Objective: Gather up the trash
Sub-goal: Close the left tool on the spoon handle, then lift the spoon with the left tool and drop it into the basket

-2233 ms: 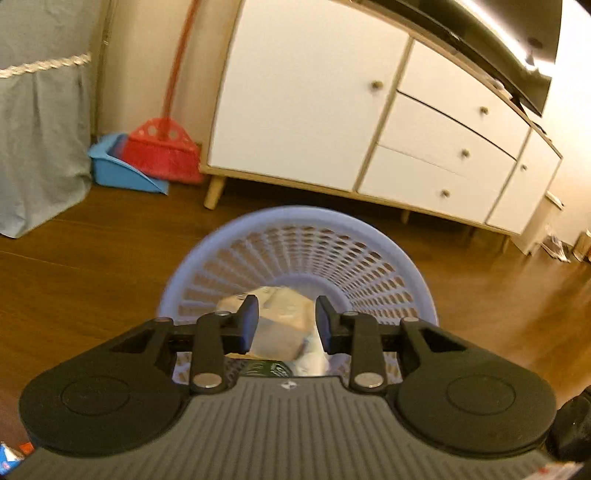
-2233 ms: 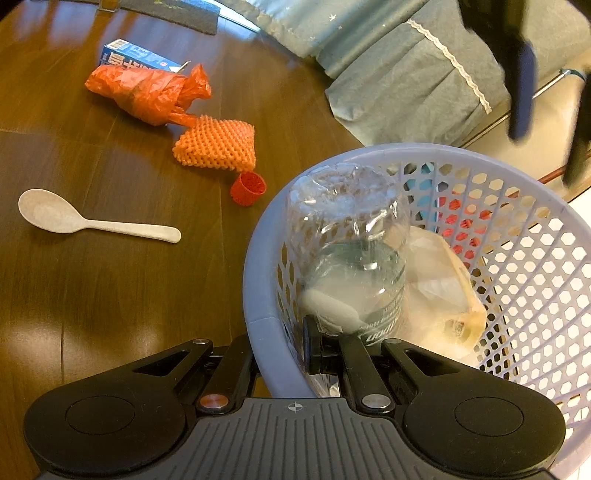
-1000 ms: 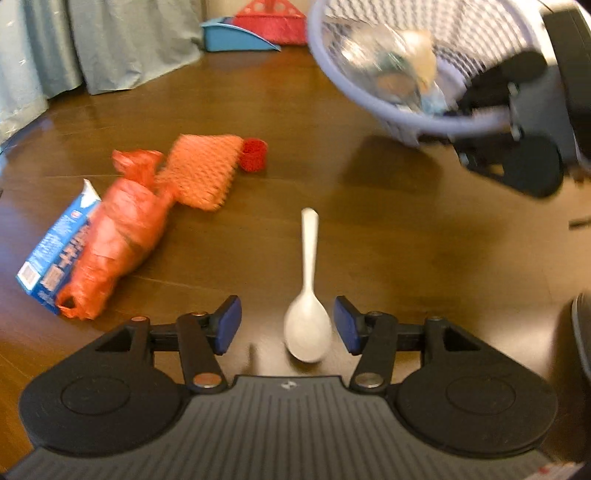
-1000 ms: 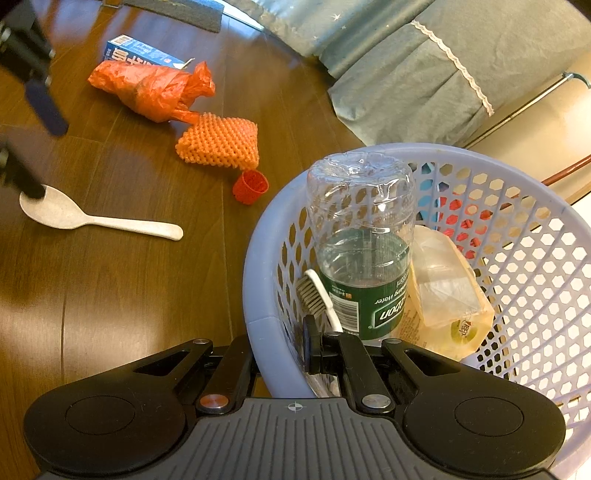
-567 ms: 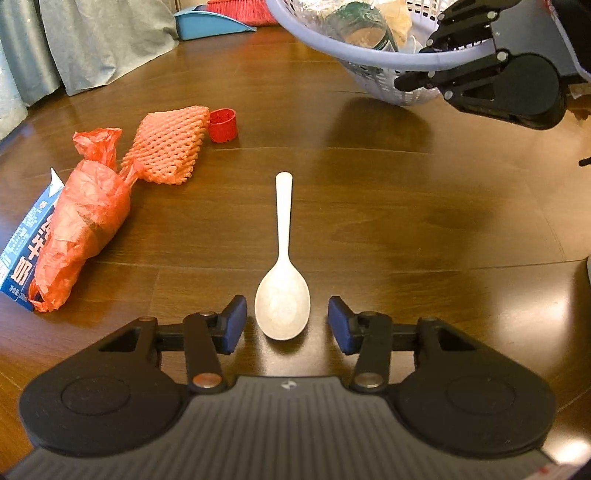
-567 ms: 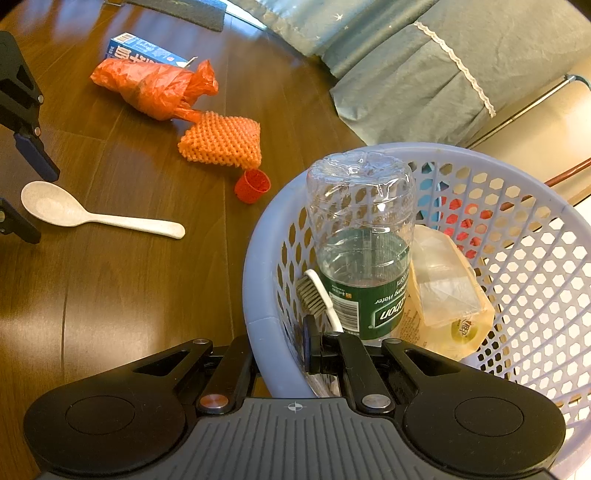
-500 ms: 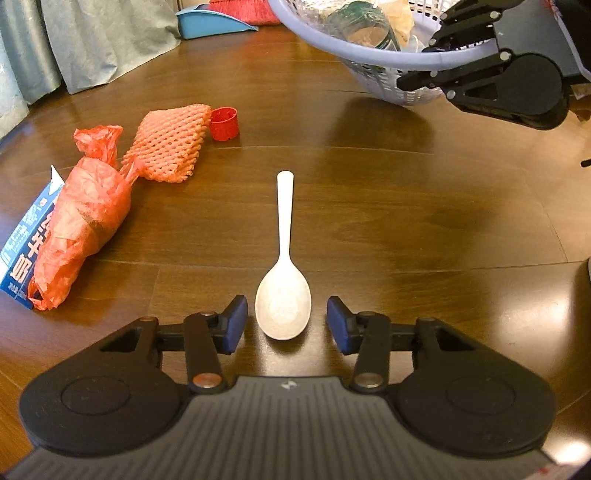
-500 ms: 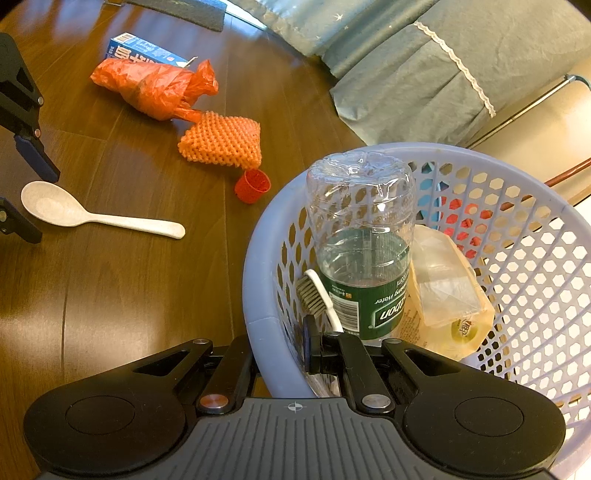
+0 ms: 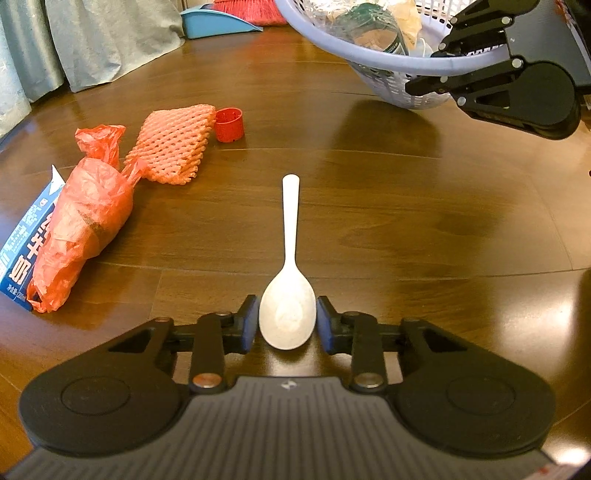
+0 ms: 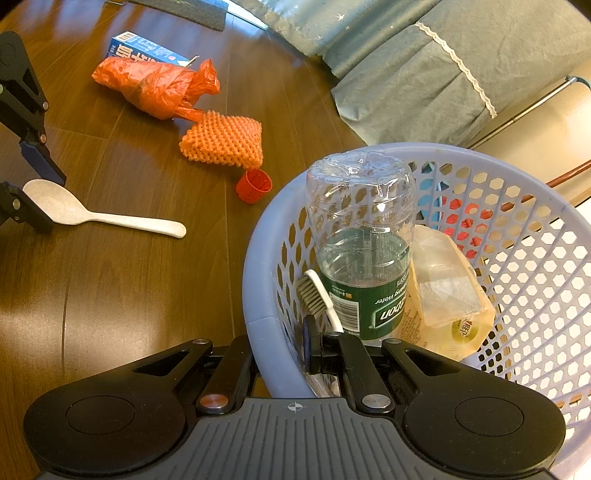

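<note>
A white spoon [image 9: 287, 317] lies on the brown wooden floor, handle pointing away. My left gripper [image 9: 286, 325] is low over it, its blue pads [image 9: 248, 325] against both sides of the bowl; the right wrist view shows the same grip on the spoon [image 10: 110, 218]. My right gripper [image 10: 277, 350] is shut on the rim of the lilac basket [image 10: 258, 258], which holds a water bottle [image 10: 362, 240], a toothbrush [image 10: 314, 291] and a yellowish pouch [image 10: 447, 295]. Left of the spoon lie an orange bag [image 9: 85, 218], a foam net [image 9: 173, 144] and a red cap [image 9: 229, 123].
A blue carton [image 9: 22, 251] lies under the orange bag. The basket [image 9: 332, 48] hangs tilted at the far right with the right gripper [image 9: 436, 64] on its rim. Grey curtains [image 9: 92, 37] and a blue dustpan [image 9: 218, 24] stand behind.
My left gripper swung away from the basket and came down over the spoon. In the last half second its fingers have narrowed onto the spoon's bowl. The right gripper and basket stayed put.
</note>
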The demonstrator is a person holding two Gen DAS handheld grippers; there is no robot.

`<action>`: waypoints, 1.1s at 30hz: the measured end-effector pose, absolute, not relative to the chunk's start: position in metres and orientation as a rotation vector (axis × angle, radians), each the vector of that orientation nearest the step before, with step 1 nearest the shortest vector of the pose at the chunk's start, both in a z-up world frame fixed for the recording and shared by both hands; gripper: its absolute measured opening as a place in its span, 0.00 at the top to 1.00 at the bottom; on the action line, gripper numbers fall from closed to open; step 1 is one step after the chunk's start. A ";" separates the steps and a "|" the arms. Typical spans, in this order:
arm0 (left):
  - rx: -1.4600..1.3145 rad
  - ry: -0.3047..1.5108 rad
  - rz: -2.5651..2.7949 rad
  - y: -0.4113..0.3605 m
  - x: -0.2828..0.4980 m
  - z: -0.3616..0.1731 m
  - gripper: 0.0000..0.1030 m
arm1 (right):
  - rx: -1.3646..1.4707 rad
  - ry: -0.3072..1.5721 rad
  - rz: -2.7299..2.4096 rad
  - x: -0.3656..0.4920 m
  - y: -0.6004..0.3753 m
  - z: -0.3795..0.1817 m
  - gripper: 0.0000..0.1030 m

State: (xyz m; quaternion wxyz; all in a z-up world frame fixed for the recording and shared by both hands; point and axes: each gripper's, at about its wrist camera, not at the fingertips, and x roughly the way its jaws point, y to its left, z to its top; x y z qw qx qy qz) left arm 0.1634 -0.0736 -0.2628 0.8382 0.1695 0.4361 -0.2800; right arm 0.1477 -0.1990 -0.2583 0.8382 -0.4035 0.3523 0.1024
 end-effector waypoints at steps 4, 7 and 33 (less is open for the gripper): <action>0.355 0.924 -0.595 -0.073 0.164 -0.263 0.73 | -0.853 0.745 0.216 0.148 -0.199 -0.258 0.97; 0.355 0.926 -0.597 -0.073 0.164 -0.263 0.73 | -0.853 0.745 0.216 0.148 -0.199 -0.258 0.97; 0.317 0.830 -0.582 -0.066 0.167 -0.210 0.74 | -0.845 0.744 0.216 0.148 -0.199 -0.257 0.97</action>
